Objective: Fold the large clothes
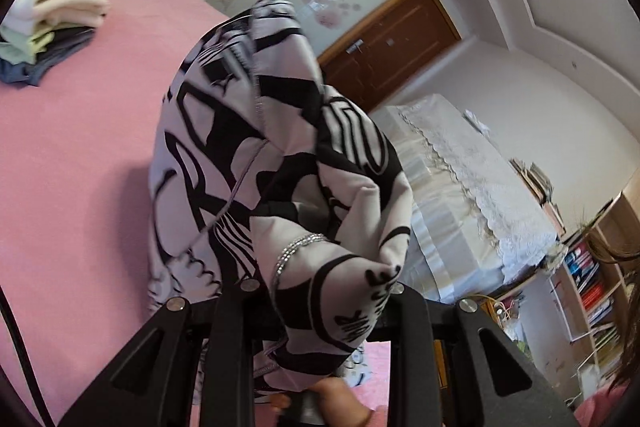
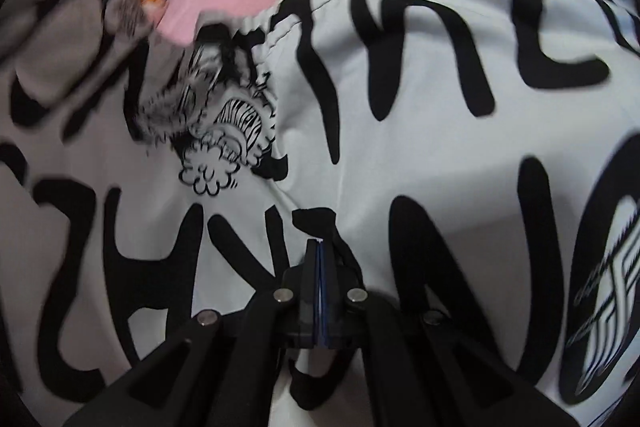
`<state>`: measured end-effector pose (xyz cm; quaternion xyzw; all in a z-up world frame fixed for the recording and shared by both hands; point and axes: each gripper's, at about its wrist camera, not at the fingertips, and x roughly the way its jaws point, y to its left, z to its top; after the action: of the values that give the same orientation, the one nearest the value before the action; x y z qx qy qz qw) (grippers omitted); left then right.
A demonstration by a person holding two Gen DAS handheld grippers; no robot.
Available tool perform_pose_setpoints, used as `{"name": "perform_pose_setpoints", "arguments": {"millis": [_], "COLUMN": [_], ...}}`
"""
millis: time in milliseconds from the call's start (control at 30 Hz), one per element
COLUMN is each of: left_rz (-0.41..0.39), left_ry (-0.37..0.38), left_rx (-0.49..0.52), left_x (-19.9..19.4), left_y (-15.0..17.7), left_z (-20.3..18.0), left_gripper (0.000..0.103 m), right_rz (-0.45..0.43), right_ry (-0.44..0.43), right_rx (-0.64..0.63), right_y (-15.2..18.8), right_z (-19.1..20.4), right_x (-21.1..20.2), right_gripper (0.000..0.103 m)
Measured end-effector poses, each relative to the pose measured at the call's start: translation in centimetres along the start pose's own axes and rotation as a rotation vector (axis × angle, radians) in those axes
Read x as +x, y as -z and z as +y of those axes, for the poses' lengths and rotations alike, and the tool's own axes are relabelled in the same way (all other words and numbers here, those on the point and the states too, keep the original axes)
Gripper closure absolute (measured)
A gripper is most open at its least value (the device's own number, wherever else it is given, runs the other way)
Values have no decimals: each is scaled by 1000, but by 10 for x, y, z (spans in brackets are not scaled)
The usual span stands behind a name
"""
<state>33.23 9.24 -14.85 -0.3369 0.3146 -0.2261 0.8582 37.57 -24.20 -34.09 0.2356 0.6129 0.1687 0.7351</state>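
Above the pink bed [image 1: 80, 155], the black-and-white printed garment [image 1: 260, 155] hangs bunched over the left gripper [image 1: 320, 291], jaws hidden; the right gripper [image 2: 320, 247], pinched shut on cloth, holds the garment's broad panel spread beyond it.

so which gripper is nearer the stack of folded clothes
Left. The stack lies on the pink bed ahead of the left gripper; the right gripper, shut on the printed garment, has no stack in view.

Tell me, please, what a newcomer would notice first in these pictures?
A white garment with bold black lettering dominates both views, draped over the left gripper above the pink bedsheet. The right gripper has its jaws shut on it. A stack of folded clothes sits far left.
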Motion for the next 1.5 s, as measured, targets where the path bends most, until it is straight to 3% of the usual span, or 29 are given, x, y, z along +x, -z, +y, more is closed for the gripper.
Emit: {"name": "perform_pose_setpoints", "arguments": {"millis": [200,300,433,567,733,933,1167,1367,1500], "left_rz": [67,122,223,269,289,286,360,463,533], "left_ry": [-16,-68,-194,-221,-209,-222,-291,-354,-447], "left_rx": [61,146,329,401,421,449,442,560,653], "left_x": [35,58,94,108,107,103,131,175,203], "left_y": [50,71,106,129,144,148,155,200,234], "left_z": [-55,-84,-124,-149,-160,-169,-164,-162,-160], "left_gripper": [80,80,80,80,80,80,79,79,79], "right_rz": [71,98,162,211,191,163,-61,-128,-197], "right_ry": [-104,-171,-274,-307,-238,-59,-140,-47,6], "right_rx": [-61,-43,12,37,-3,-103,99,106,139], "right_y": [-4,-4,-3,-1,-8,-37,-87,-111,-115], "right_z": [-23,-38,-68,-104,-152,-187,-260,-300,-320], "right_x": [-5,-9,-20,-44,-92,-137,-209,-249,-273], "right_gripper": [103,103,103,103,103,103,103,103,103]}}
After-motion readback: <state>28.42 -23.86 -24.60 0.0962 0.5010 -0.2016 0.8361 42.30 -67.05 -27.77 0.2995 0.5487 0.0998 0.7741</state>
